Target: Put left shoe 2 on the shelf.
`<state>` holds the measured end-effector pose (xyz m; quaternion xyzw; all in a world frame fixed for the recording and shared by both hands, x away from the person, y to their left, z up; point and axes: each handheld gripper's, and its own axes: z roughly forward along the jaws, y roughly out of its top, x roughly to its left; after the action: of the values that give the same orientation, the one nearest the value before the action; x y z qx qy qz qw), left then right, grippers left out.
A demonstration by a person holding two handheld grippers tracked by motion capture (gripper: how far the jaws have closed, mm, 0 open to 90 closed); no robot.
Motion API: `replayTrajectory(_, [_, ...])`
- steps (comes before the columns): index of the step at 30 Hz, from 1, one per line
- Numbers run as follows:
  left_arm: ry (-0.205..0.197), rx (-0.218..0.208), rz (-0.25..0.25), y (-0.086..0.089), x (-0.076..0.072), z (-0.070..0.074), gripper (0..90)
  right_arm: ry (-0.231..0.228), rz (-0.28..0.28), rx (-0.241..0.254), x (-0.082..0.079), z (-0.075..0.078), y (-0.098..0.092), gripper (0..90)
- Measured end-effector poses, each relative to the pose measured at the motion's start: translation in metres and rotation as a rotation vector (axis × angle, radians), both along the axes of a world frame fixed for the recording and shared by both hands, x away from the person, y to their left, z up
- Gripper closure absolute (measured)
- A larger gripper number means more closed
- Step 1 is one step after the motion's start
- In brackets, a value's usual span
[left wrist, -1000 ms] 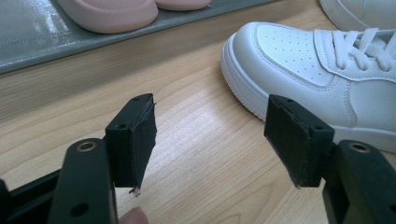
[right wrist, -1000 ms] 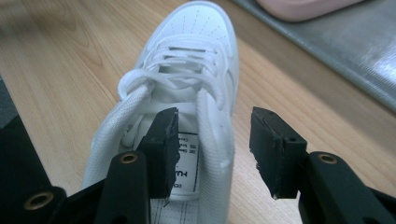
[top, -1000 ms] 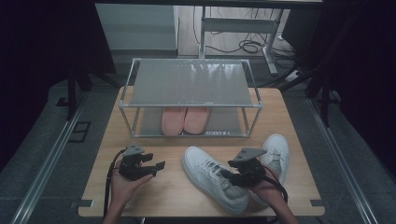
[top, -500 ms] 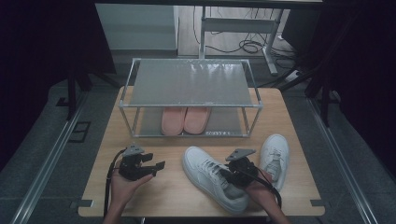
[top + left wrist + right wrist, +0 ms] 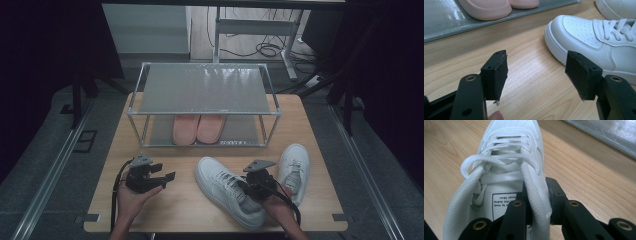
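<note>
So the right gripper [image 5: 251, 187] is clamped on the collar of the near white sneaker [image 5: 227, 190], 1 jaw inside the opening, the other outside; that shoe lies at an angle on the wooden table [image 5: 185, 200], toe pointing towards the rack; the 2nd white sneaker [image 5: 294, 167] sits just beside it on the right; the left gripper [image 5: 159, 179] hovers over bare wood with jaws wide apart, nothing between them; pink slippers [image 5: 197, 127] sit on the lower shelf of the metal shoe rack [image 5: 202, 90].
</note>
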<state>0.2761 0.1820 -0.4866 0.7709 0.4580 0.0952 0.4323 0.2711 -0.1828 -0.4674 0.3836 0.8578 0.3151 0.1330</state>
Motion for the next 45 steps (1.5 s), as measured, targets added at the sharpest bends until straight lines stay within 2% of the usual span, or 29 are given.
replayTrajectory(4, [0.0, -0.001, 0.003, 0.001, 0.0, 0.0, 35.0, -0.03, 0.004, 0.01, -0.004, 0.001, 0.001, 79.6])
replayTrajectory(10, [-0.002, -0.004, 0.005, 0.002, 0.0, 0.0, 35.0, -0.04, 0.006, 0.029, -0.006, 0.003, 0.001, 79.8])
replayTrajectory(20, [-0.005, -0.004, 0.01, 0.004, 0.0, 0.001, 35.1, -0.034, 0.017, 0.11, -0.007, 0.005, -0.002, 80.1])
replayTrajectory(30, [-0.004, -0.003, 0.012, 0.003, -0.001, 0.001, 35.0, -0.065, 0.029, 0.172, -0.008, 0.008, -0.007, 80.1])
replayTrajectory(37, [-0.003, -0.002, 0.012, 0.003, 0.0, 0.001, 35.1, -0.073, 0.012, 0.236, -0.007, 0.009, -0.014, 80.1])
replayTrajectory(45, [0.0, 0.002, 0.01, 0.002, 0.0, 0.0, 35.1, -0.104, 0.004, 0.326, -0.009, 0.017, -0.023, 80.1])
